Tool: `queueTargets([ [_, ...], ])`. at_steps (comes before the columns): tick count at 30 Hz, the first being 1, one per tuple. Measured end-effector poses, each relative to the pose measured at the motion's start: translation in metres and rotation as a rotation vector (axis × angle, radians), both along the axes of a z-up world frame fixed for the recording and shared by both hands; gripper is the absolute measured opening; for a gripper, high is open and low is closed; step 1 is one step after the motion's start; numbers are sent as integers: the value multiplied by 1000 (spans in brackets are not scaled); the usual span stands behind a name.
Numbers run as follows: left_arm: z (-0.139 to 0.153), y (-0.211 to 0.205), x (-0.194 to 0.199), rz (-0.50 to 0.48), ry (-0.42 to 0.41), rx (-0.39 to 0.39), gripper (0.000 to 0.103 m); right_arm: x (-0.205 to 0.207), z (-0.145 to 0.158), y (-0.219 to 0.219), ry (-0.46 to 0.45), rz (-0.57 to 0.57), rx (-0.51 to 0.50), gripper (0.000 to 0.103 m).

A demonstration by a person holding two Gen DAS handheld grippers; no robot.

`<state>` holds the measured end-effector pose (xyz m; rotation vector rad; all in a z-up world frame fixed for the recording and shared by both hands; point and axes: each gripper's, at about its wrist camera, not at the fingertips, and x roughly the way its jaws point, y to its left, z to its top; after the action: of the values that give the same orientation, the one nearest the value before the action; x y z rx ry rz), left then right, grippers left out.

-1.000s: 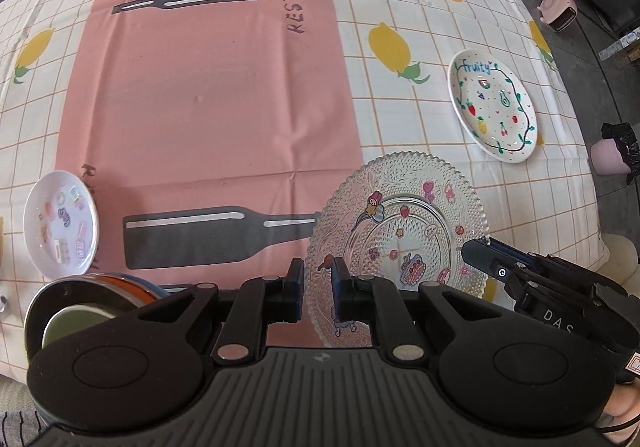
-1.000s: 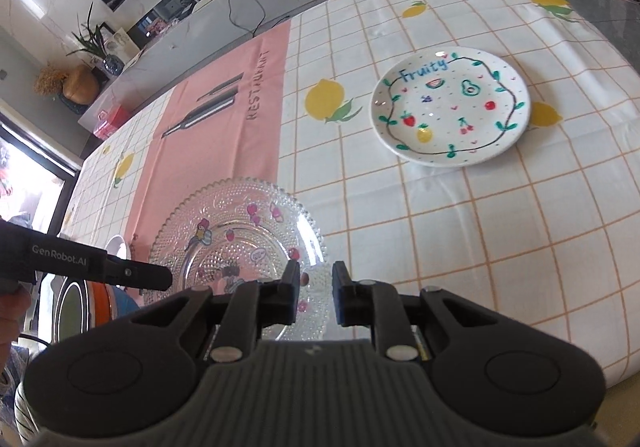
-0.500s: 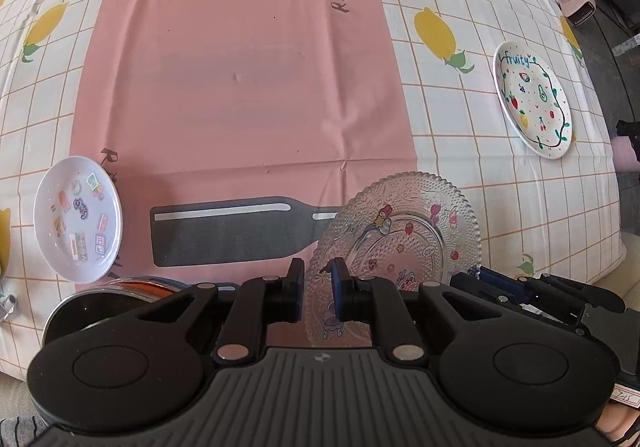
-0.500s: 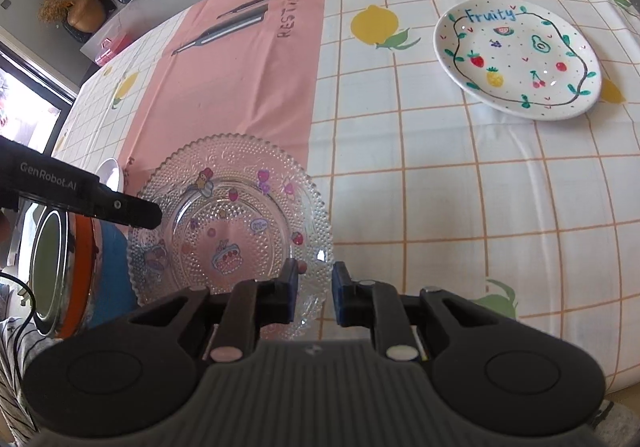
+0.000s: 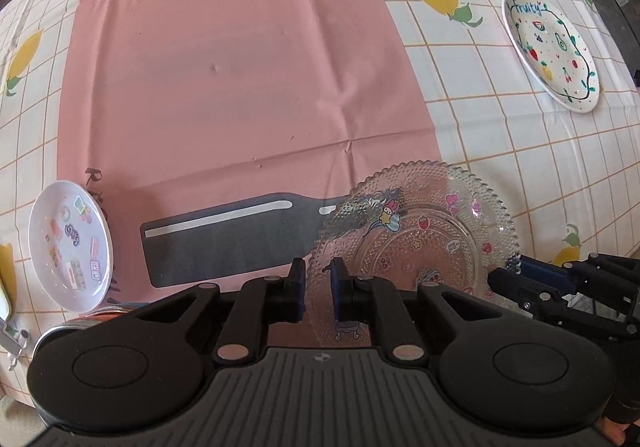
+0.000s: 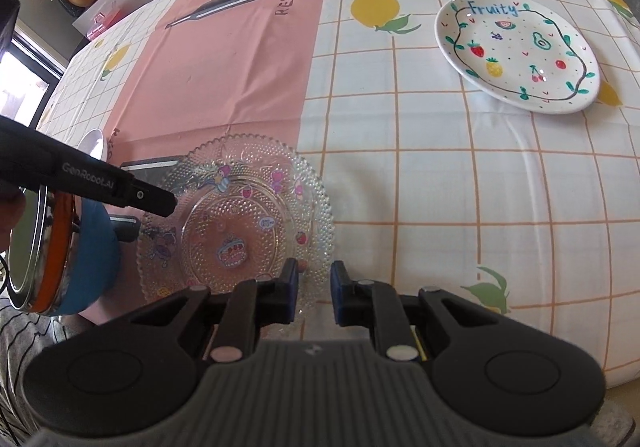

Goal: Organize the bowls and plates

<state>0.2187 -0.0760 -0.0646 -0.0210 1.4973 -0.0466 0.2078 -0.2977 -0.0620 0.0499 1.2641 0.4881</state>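
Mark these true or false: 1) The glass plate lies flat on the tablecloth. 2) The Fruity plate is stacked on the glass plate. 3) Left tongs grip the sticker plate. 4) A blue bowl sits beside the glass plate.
1) True: the glass plate lies flat.
2) False: the Fruity plate lies apart on the tablecloth.
3) False: the left tongs hold nothing; the sticker plate lies untouched.
4) True: blue bowl.
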Motion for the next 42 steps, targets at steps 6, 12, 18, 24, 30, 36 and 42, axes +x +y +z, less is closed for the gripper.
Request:
queueTargets([
  [6,1,-2,1,-47,-28,-11,15,-1,-1,2,-1,22,-3,17],
  [12,2,-19,-4,-149,-81,35,16,-9,0,4,-21,37,-20,20],
  [18,0,-18,0,-136,-90,29,20,-14,0,2,-21,41,-6,20],
  [24,0,-22,-3,-155,-111,37,23,-13,-1,-2,-5,54,20,20],
  [30,6,-26,-8,-190,-173,68,45,-11,1,-6,-4,34,31,39],
  [36,24,-28,-10,-183,-279,122,64,-5,4,-18,-18,-27,65,58],
  [42,46,-28,-14,-144,-362,79,70,-2,18,-34,-65,-62,120,69],
])
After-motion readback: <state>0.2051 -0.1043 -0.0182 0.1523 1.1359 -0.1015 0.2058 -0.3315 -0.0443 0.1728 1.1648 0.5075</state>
